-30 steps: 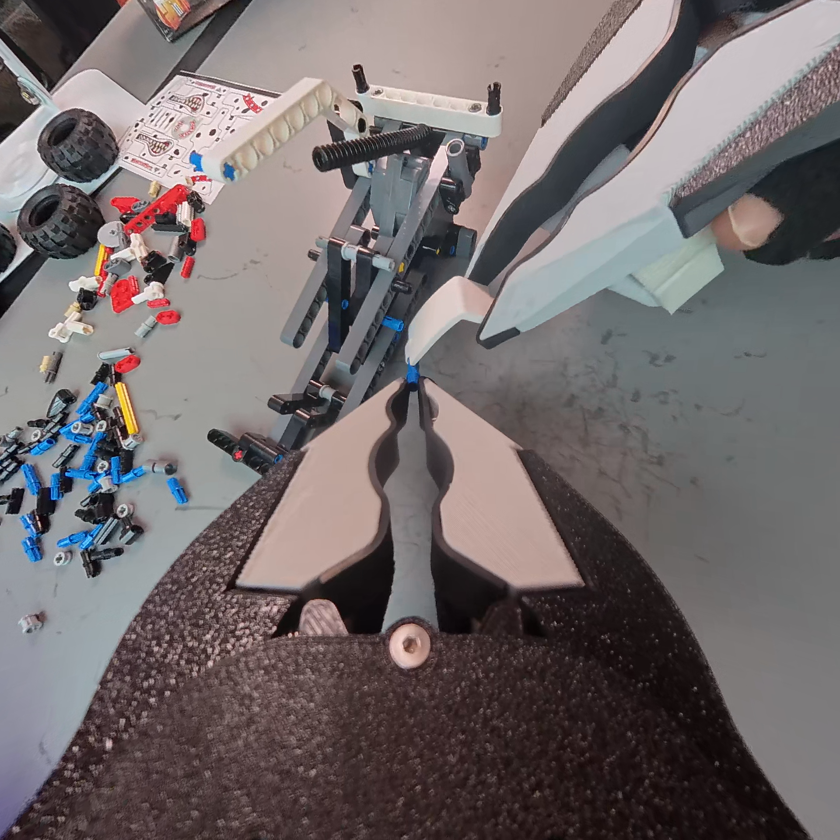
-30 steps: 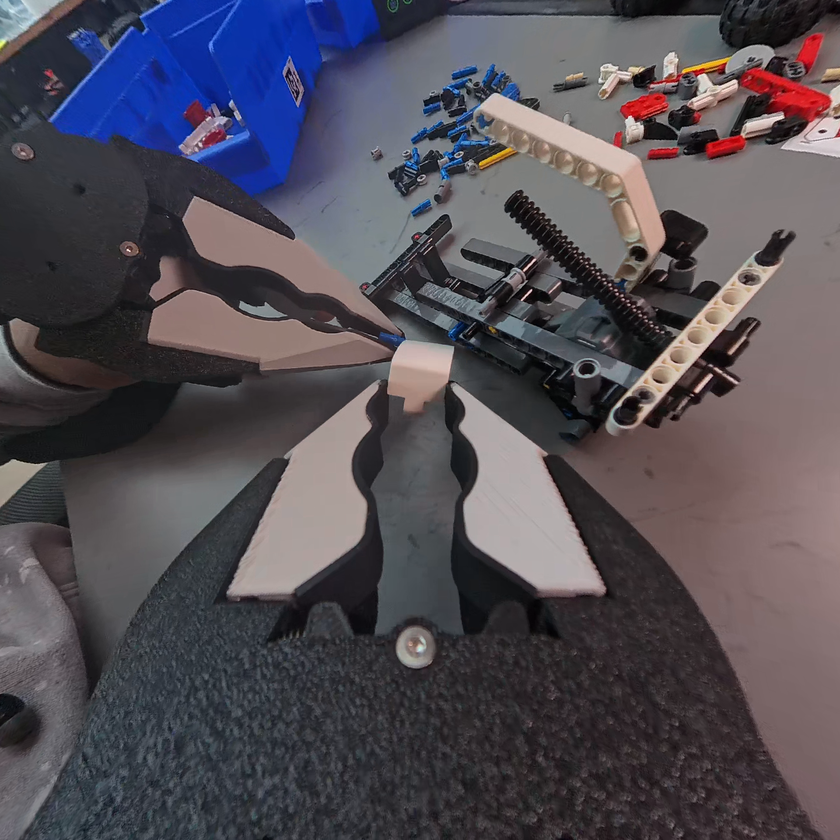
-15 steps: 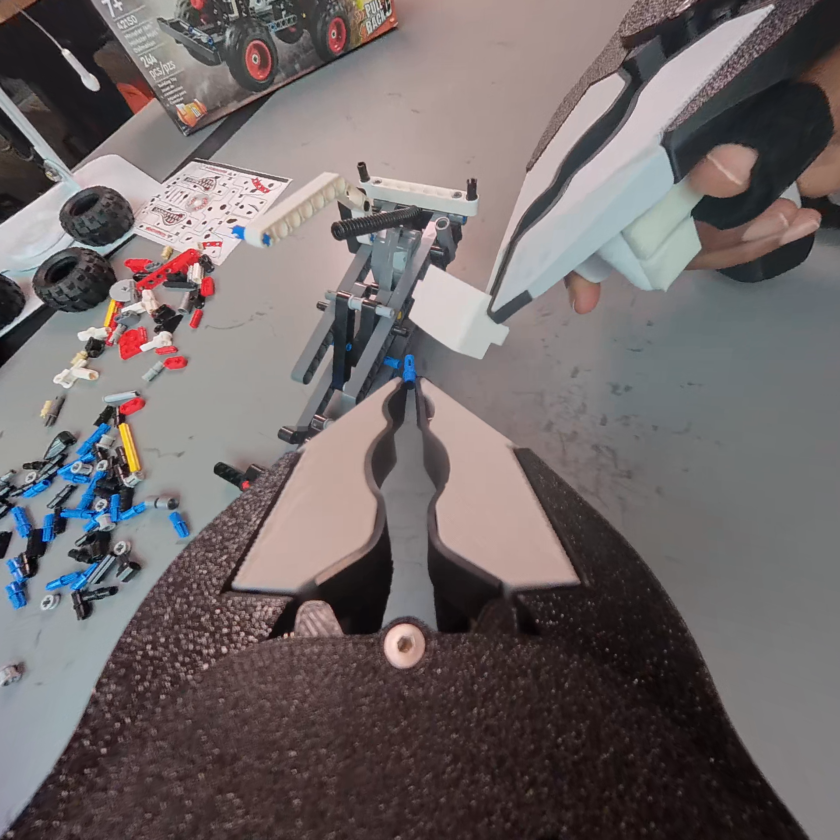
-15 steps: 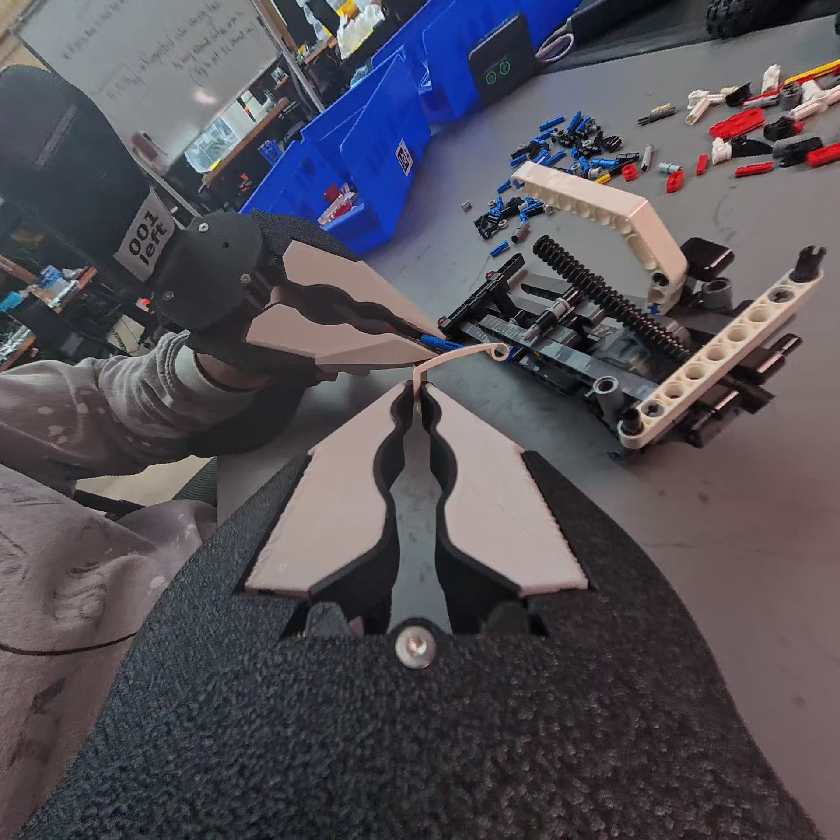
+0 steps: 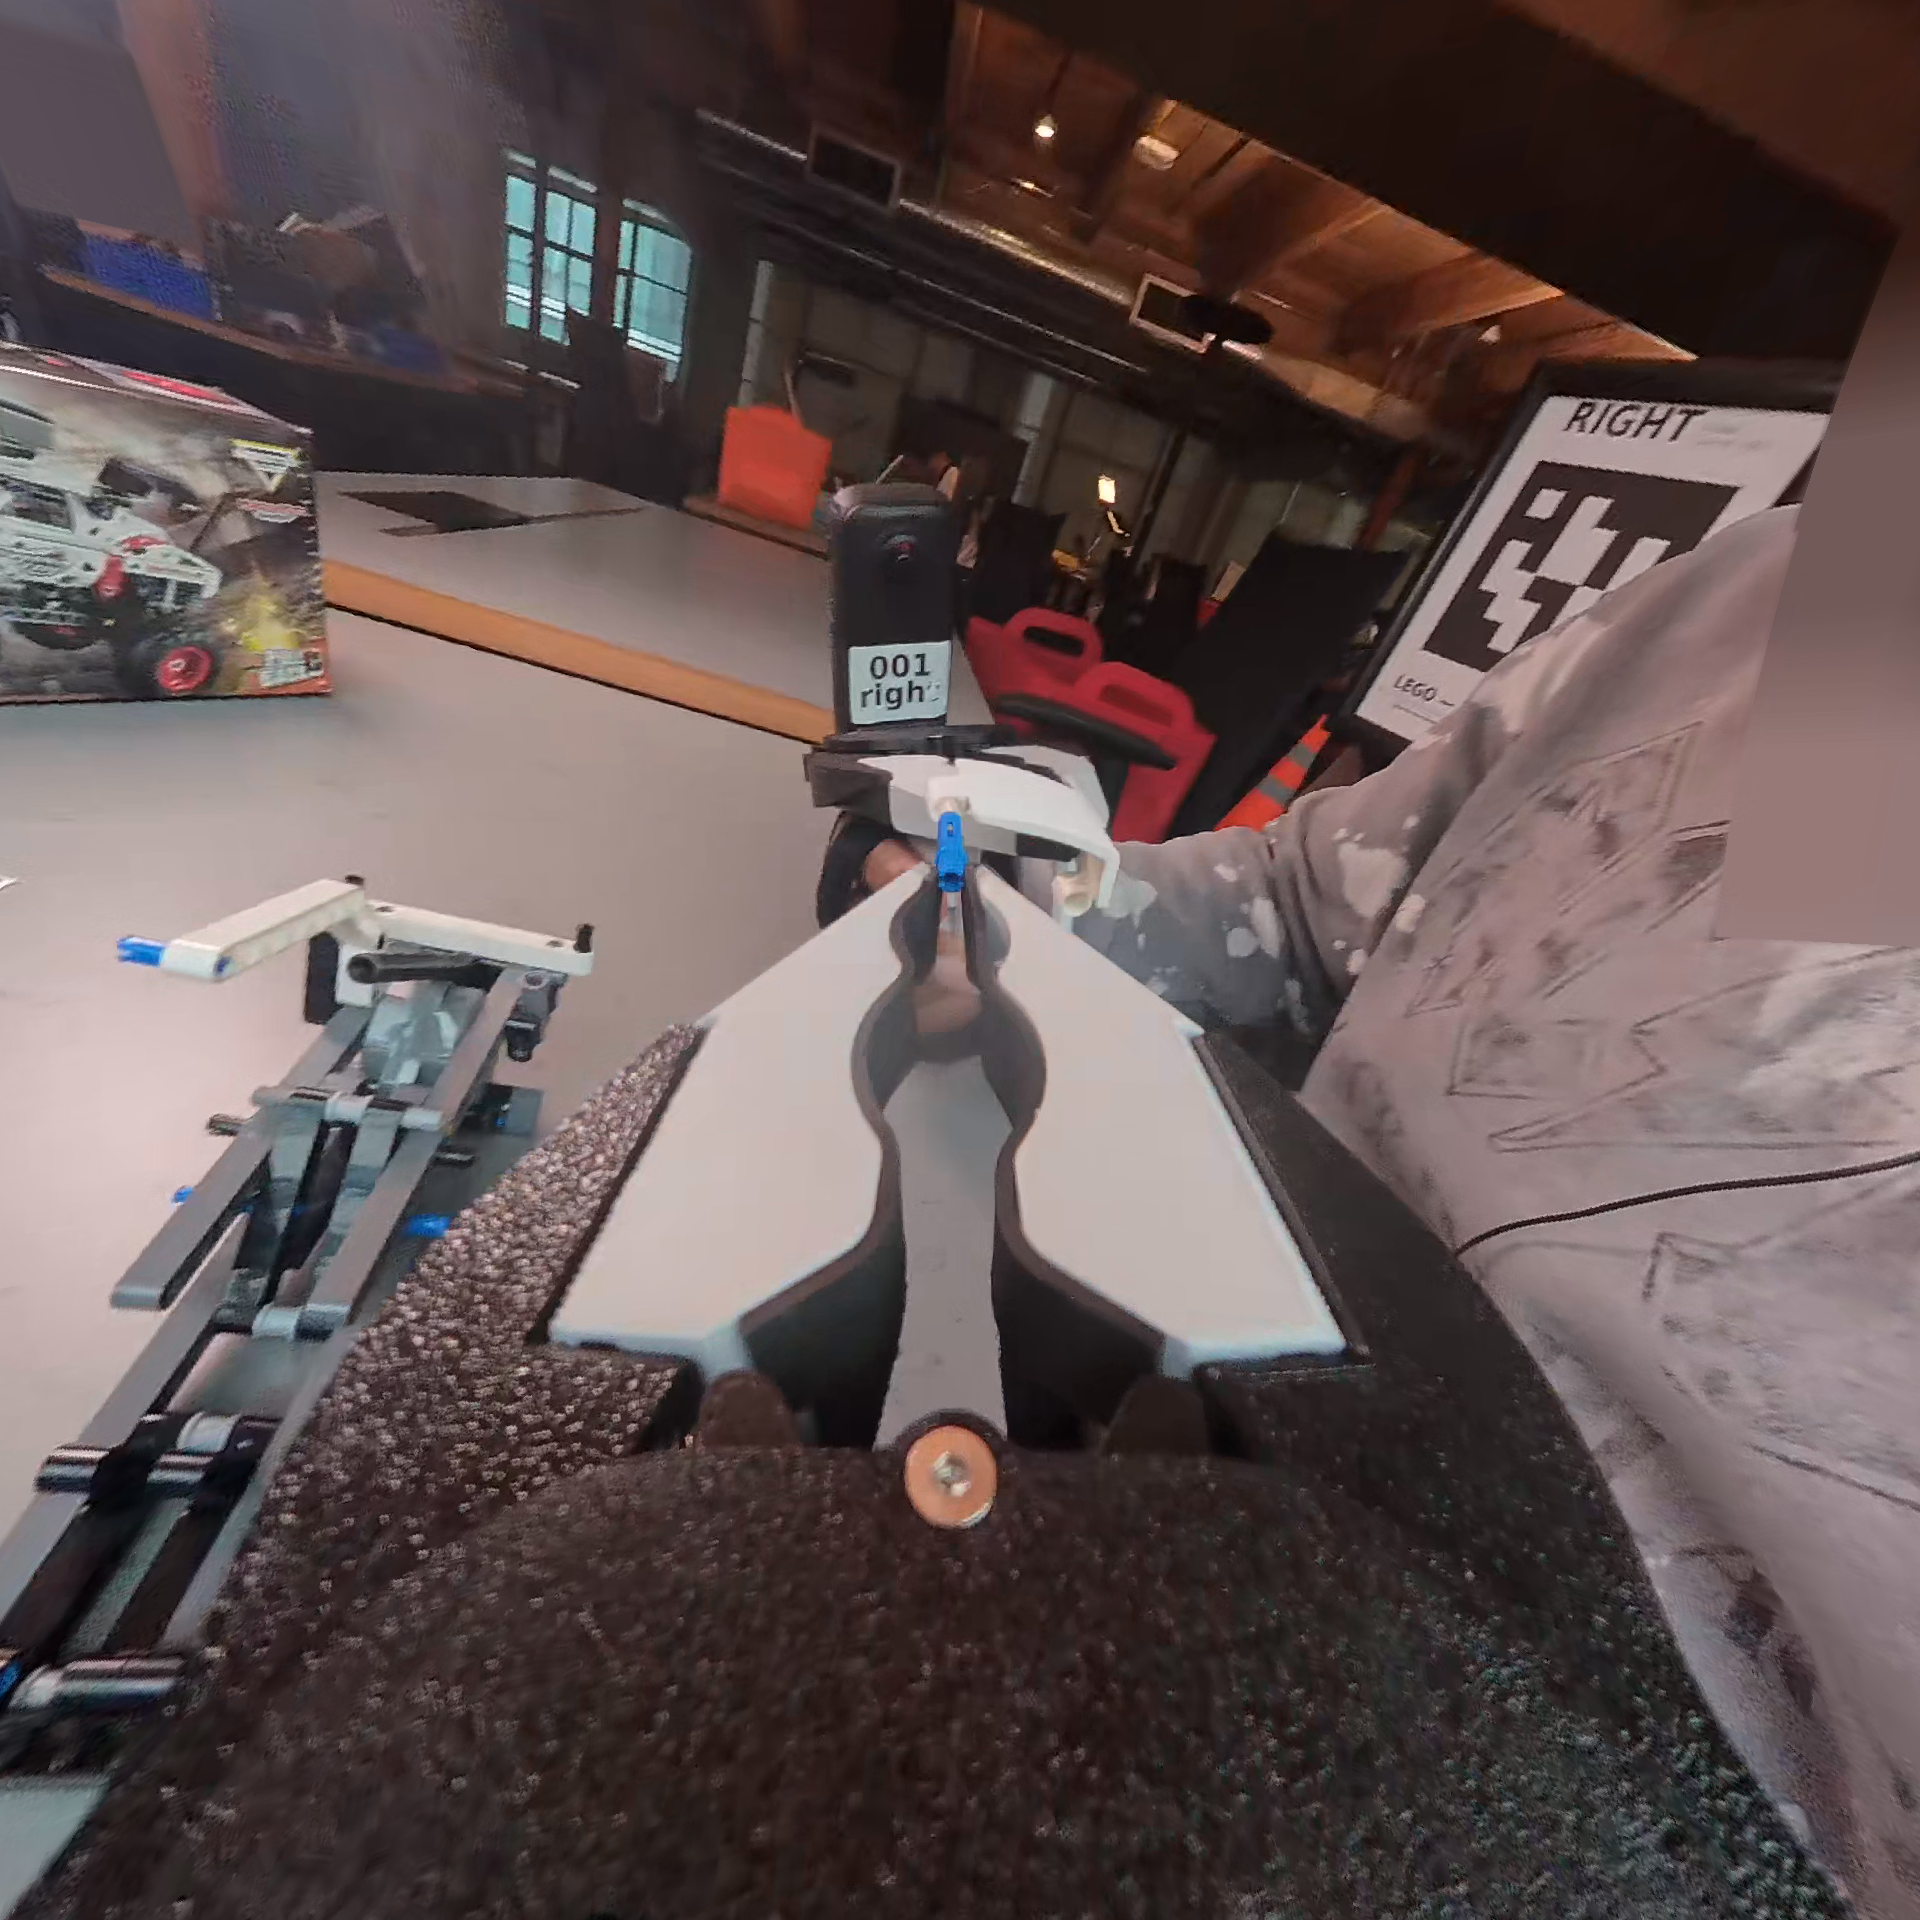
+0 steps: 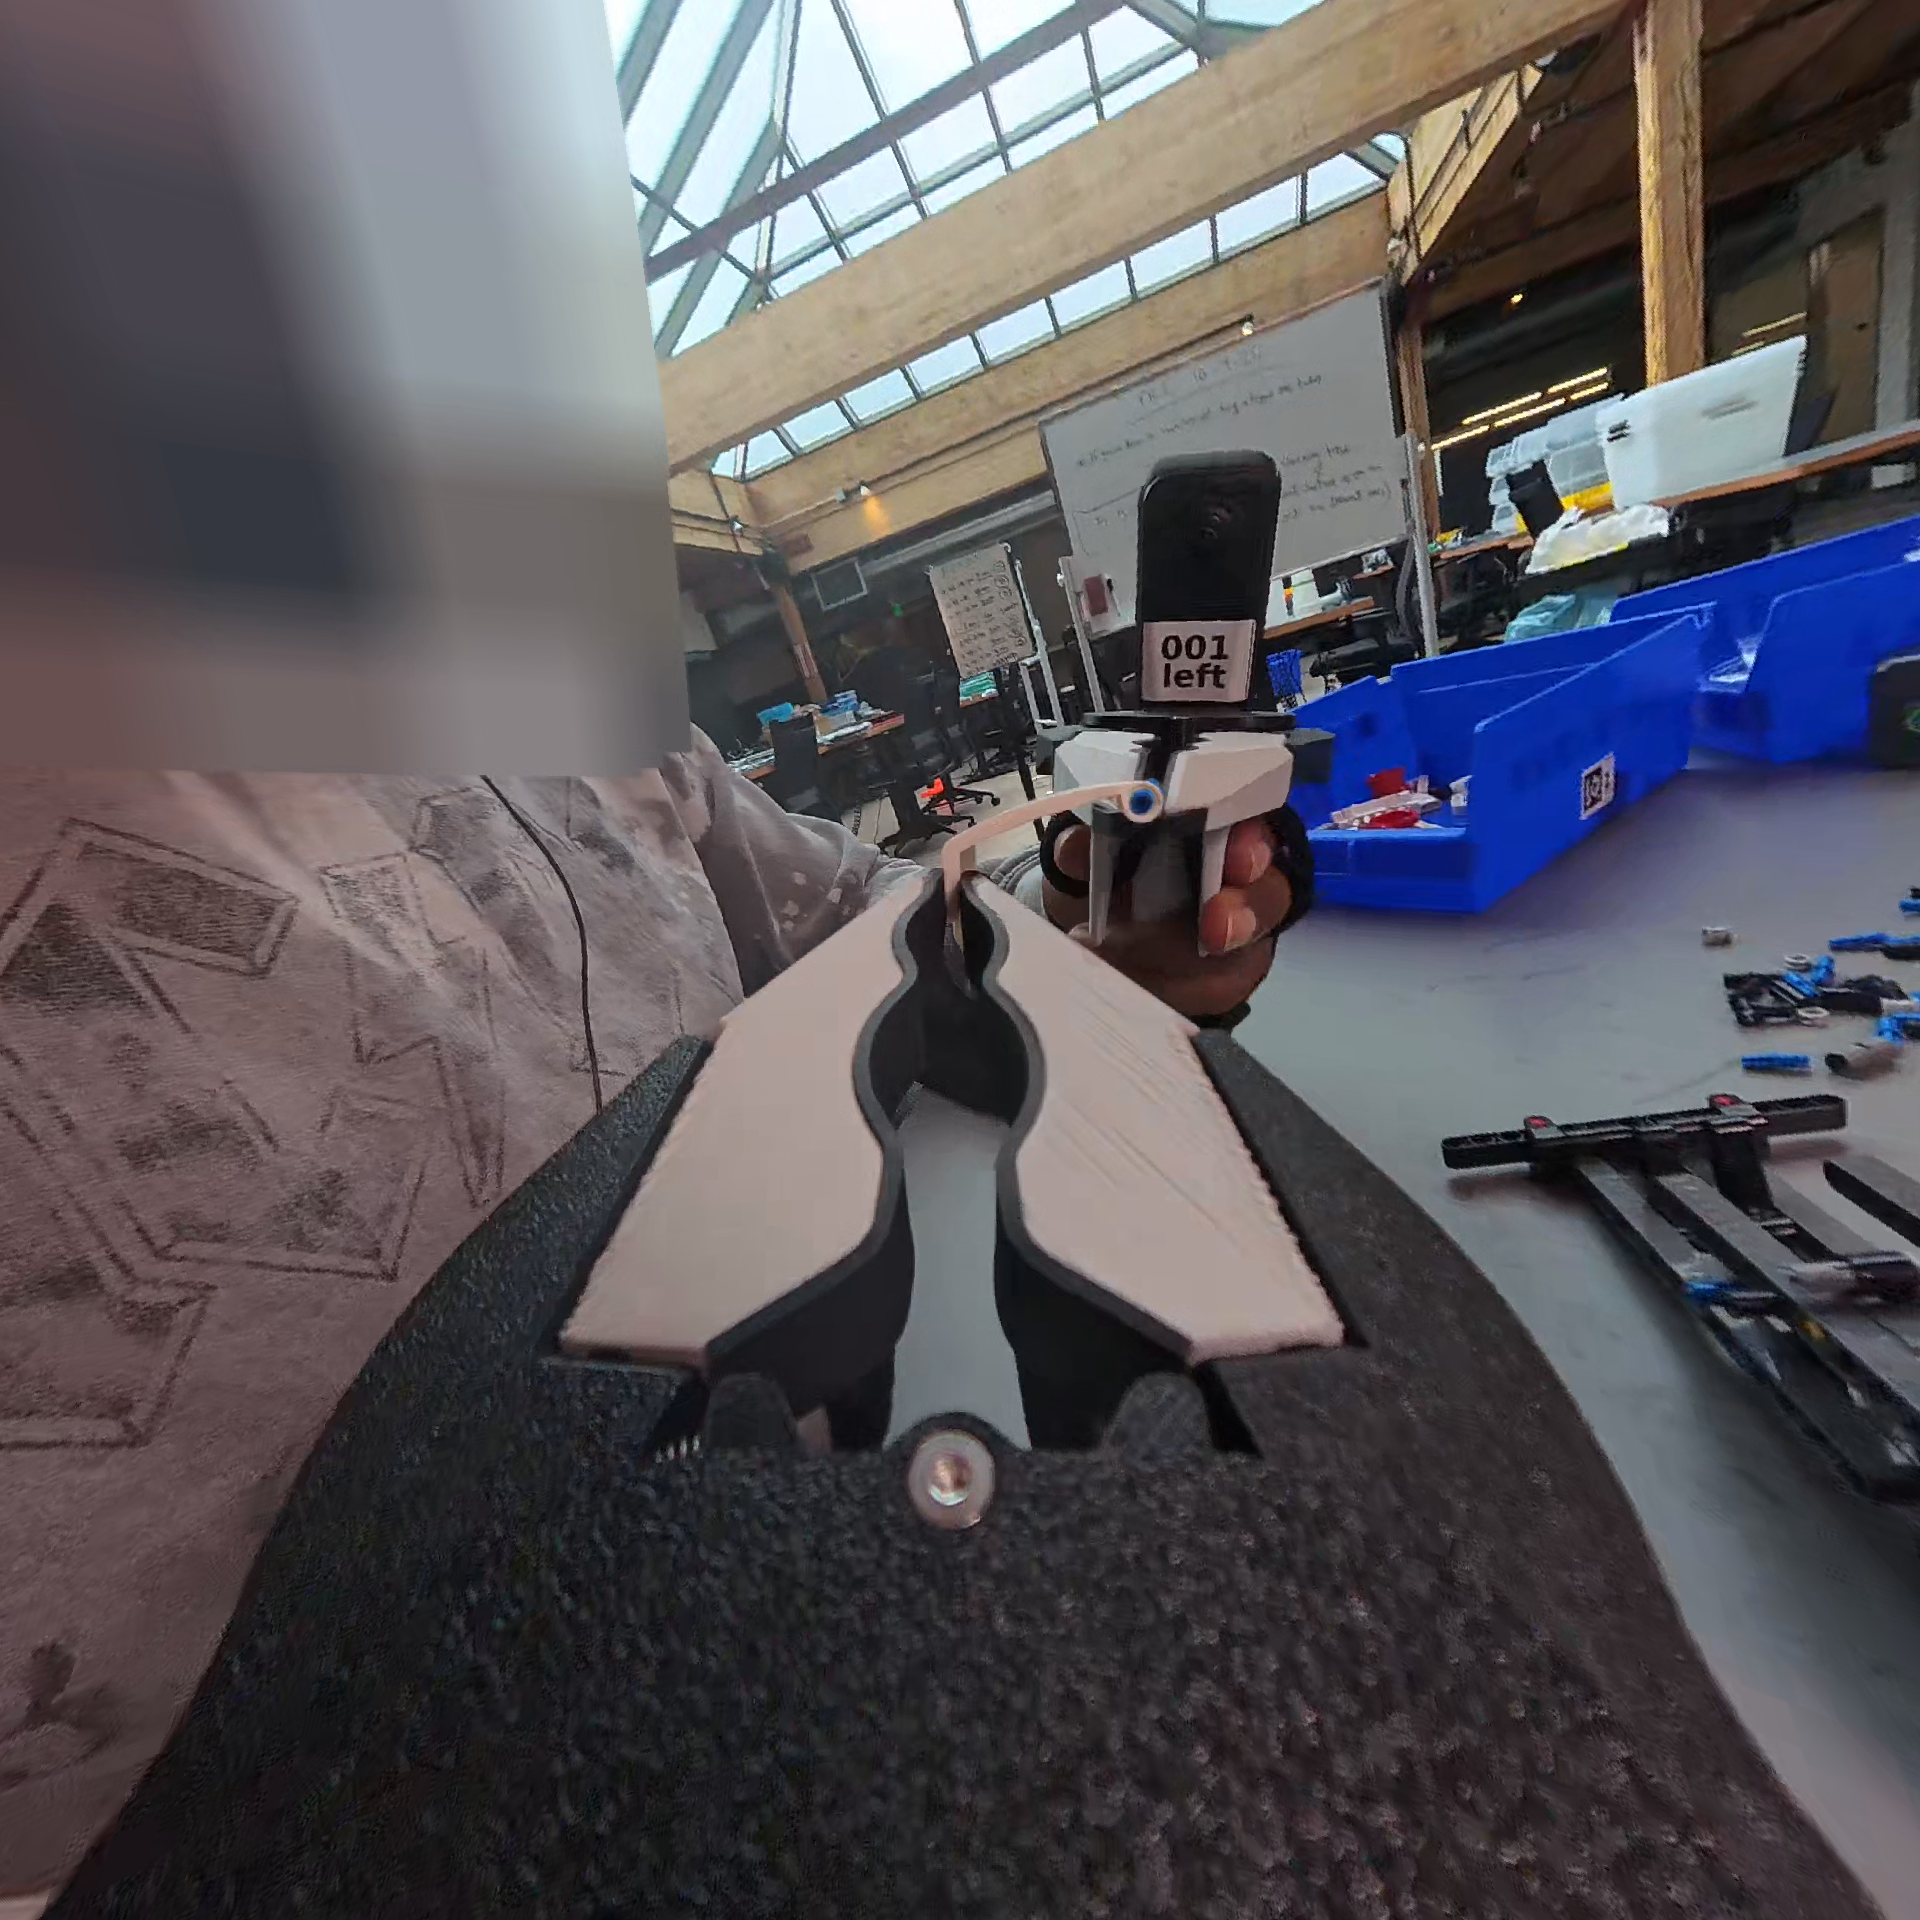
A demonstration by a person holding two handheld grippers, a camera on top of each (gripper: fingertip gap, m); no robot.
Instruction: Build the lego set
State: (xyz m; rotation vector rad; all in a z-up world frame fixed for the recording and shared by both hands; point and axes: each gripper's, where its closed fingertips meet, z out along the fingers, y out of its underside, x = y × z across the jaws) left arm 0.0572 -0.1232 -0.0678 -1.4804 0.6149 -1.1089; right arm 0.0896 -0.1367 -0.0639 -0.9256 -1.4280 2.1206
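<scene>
Now your left hand-held gripper [image 5: 948, 902] pinches the blue pin [image 5: 948, 854]; the right [image 6: 961, 894] clamps the white panel [image 6: 1023, 821], raised face-to-face so pin meets hole.

left gripper [image 5: 948, 902] body: black, coarse pebbled plastic; finger faces [image 5: 790, 1122] matt pale grey with fine ridges
small blue plastic pin [image 5: 948, 854] at the tips: smooth, faintly glossy
thin curved white plastic panel [image 6: 1023, 823] between right gripper [image 6: 961, 891] tips: smooth, satin
round screw [image 6: 945, 1475] behind the fingers: bright metal
grey and black beam chassis [image 5: 343, 1101] left of the fingers: hard plastic, slight sheen
grey table [image 5: 436, 790]: matt, smooth
pale patterned sleeve [image 5: 1558, 914] right of the fingers: soft cloth
printed box [image 5: 145, 540] far left: glossy card
</scene>
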